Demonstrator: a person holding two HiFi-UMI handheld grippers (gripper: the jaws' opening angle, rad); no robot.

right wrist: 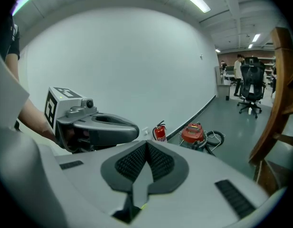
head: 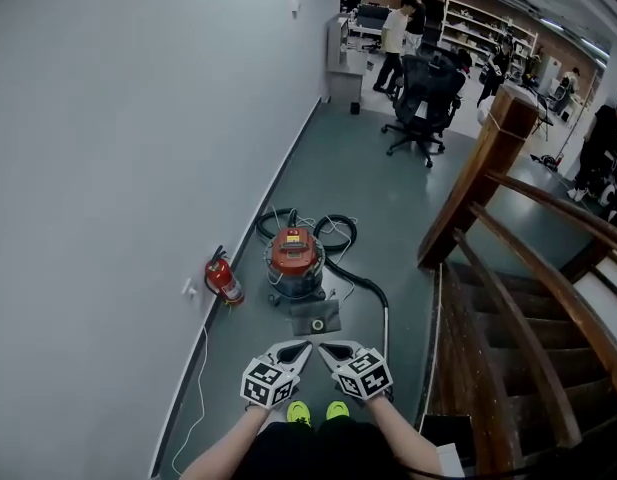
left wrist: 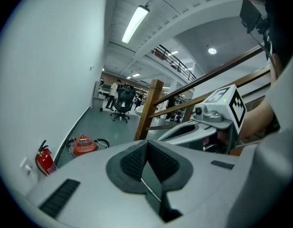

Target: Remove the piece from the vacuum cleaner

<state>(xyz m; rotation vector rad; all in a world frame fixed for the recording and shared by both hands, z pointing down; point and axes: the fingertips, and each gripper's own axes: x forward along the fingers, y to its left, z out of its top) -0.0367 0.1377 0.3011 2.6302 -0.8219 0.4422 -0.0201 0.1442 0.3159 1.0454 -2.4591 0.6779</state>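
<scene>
As the head view looks down, the left tongs [head: 304,346] and right tongs [head: 324,347] hang side by side, the vacuum [head: 294,261] on the floor [head: 388,198] well ahead of both. In the left gripper view the jaws are closed and empty; the right gripper view shows the same.

Plain pale wall [head: 138,118] left of the left gripper [head: 300,348], grey-green floor [head: 328,158] ahead, wooden stair rail [head: 488,168] right of the right gripper [head: 328,349], black office chair [head: 423,98] and shelves [head: 483,23] far ahead, strip light [left wrist: 135,23] overhead
</scene>
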